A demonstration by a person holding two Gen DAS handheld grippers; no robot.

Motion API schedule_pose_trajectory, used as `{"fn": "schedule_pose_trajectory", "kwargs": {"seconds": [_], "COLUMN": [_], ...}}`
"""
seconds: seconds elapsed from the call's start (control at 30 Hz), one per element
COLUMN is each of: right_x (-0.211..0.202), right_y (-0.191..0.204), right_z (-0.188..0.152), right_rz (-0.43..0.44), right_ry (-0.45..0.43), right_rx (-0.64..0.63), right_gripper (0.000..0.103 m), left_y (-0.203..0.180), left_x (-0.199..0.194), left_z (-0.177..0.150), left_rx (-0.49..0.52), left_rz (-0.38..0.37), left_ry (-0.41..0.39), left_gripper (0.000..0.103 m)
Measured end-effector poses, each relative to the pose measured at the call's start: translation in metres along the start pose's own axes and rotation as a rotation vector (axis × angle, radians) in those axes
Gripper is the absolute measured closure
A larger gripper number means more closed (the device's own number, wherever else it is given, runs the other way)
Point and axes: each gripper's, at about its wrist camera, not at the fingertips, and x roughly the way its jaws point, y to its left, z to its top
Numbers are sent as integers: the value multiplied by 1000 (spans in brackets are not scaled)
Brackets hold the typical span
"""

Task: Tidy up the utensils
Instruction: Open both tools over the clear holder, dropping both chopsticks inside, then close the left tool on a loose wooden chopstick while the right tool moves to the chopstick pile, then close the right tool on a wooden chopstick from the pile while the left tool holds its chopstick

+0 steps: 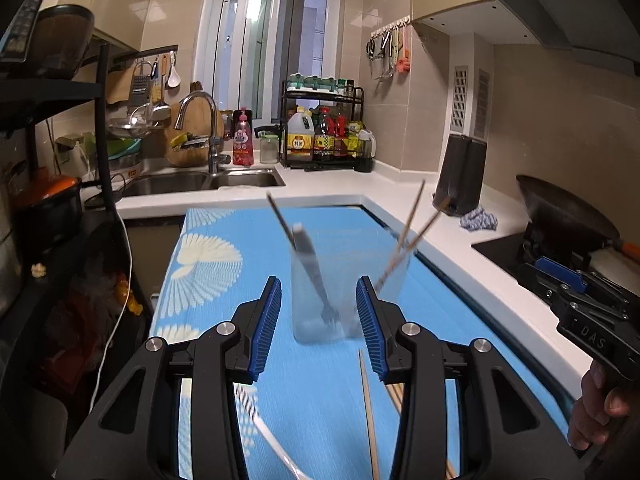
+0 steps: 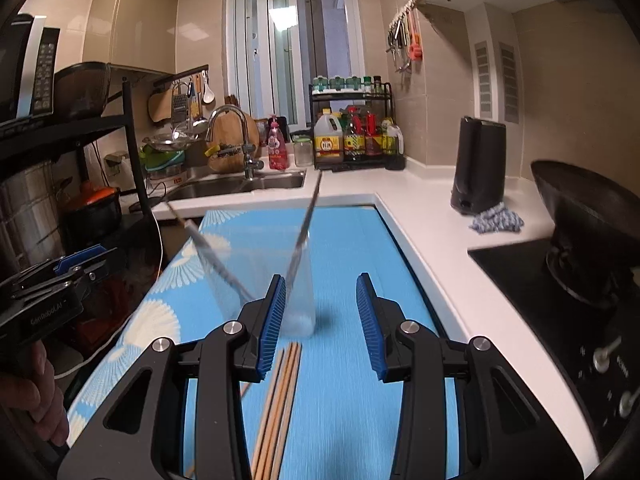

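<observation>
Standing glass [image 1: 344, 288] holding fork [image 1: 314, 276], chopsticks [image 1: 404, 236]

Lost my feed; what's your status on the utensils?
Left gripper, right gripper open, empty. Clear cup holds fork, chopsticks. Loose chopsticks on blue mat. Nothing blocking.

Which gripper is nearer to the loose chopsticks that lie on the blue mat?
Right. The right gripper hangs open with the loose chopsticks just under its left finger. The left gripper, also open, faces the clear cup; the chopsticks lie toward its right side.
</observation>
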Motion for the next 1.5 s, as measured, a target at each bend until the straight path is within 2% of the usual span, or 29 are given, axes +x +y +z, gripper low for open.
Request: {"fn": "schedule_pose_trajectory", "kwargs": {"seconds": [0.17,0.2,0.27,0.37,0.53,0.9,1.1,1.5], "right_x": [-8,-9,-8,-4,8,32,31,31], "right_y": [-4,-5,-5,-1,6,24,26,33], "right_z": [-50,-59,-77,-102,-129,-155,-155,-155], "right_rz": [8,17,35,56,92,127,126,112], "right_ry": [58,73,109,161,248,375,375,386], "right_rx": [18,24,31,36,51,21,13,-27], "right_gripper": [68,71,85,95,94,92,91,89], "left_y": [-4,-4,-4,-2,-11,-36,-46,-48], "left_x": [-4,-4,-6,-10,-9,0,2,8], "left_z": [-47,-55,-72,-100,-135,-158,-166,-167], "left_rx": [-12,-12,-21,-47,-28,10,37,55], "left_rz": [21,25,30,44,28,-68,-80,-48], "left_ry": [38,44,60,95,176,242,262,276], "left_gripper": [73,77,83,90,91,91,91,90]}}
